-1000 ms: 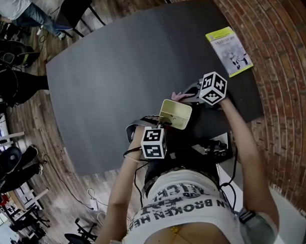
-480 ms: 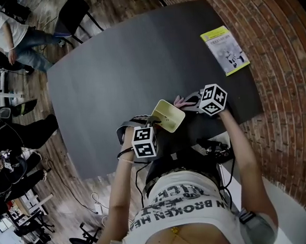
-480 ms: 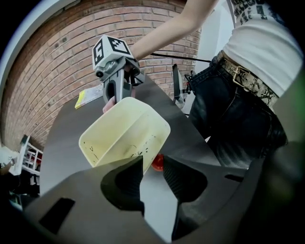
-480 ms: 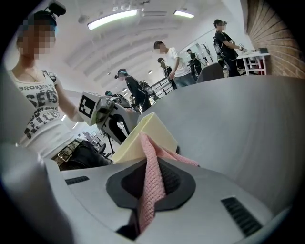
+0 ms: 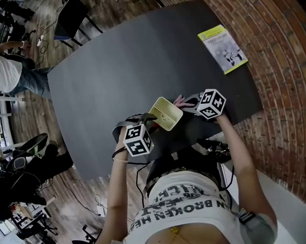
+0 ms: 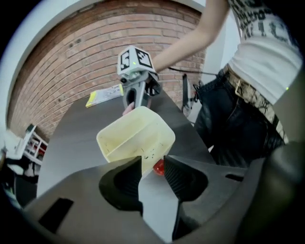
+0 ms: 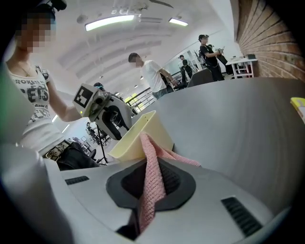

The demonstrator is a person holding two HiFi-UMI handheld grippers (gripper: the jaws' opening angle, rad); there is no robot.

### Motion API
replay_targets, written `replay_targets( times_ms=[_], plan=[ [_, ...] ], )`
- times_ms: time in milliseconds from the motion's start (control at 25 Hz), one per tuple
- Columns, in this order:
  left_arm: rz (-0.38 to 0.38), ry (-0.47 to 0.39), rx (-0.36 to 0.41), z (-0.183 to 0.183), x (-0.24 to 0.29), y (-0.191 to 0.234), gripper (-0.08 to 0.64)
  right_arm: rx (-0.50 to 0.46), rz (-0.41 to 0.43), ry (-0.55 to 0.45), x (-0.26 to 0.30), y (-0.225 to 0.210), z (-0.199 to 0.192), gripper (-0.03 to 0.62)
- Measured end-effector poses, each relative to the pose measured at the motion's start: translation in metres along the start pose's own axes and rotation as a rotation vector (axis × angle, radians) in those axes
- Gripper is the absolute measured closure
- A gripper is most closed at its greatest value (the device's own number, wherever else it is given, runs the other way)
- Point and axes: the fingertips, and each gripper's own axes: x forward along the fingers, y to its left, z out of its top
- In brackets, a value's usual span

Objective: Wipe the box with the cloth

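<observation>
A pale yellow box (image 5: 166, 113) stands tilted near the front edge of the dark table (image 5: 140, 54), its divided inside facing my left gripper (image 5: 151, 123). In the left gripper view the box (image 6: 136, 138) has its lower corner right at my left gripper (image 6: 152, 159), whose jaws are opening. Bare table shows through the narrow gap between them. My right gripper (image 7: 151, 167) is shut on a pink cloth (image 7: 152, 181) that drapes forward against the box's outer wall (image 7: 143, 136). In the head view the right gripper (image 5: 186, 101) sits just right of the box, with the cloth (image 5: 179, 99) at its tip.
A yellow-green booklet (image 5: 222, 48) lies at the table's far right corner. People, chairs and cables crowd the wooden floor on the left (image 5: 21, 78). Brick surface runs along the right (image 5: 281, 64). My own body is close behind the table's near edge.
The left gripper and the box have shifted a little to the left. The right gripper with the cloth has come closer in toward the box.
</observation>
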Motion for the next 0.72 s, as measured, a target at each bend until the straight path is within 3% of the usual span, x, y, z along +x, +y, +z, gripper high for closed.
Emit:
replay_targets(
  times_ms=[80,160,240,280,320,440,560,720],
  plan=[
    [0.082,-0.133,-0.238,0.007,-0.02,0.014,0.433,-0.004,-0.001,-0.001,0.0,0.001,0.001,0.575],
    [0.179,-0.272,-0.54,0.014,-0.041,0.03,0.433,-0.009,-0.003,-0.007,-0.001,0.002,0.002,0.575],
    [0.19,-0.371,-0.786,0.024,-0.047,0.034,0.433,-0.012,-0.003,-0.018,-0.002,0.003,0.002,0.575],
    [0.176,-0.386,-0.87,0.028,-0.042,0.032,0.433,-0.012,-0.003,-0.023,-0.003,0.002,0.003,0.575],
    [0.171,-0.372,-0.925,0.03,-0.034,0.031,0.433,-0.01,-0.003,-0.029,-0.003,0.002,0.002,0.575],
    [0.197,-0.287,-0.991,0.026,-0.011,0.031,0.433,-0.015,-0.007,-0.034,-0.003,0.003,0.001,0.575],
    [0.193,-0.314,-1.087,0.031,-0.007,0.043,0.433,-0.041,-0.003,-0.026,-0.003,0.007,0.001,0.575],
    [0.192,-0.202,-1.041,0.029,-0.004,0.049,0.433,-0.061,0.01,-0.025,0.0,0.014,-0.001,0.575]
  ],
)
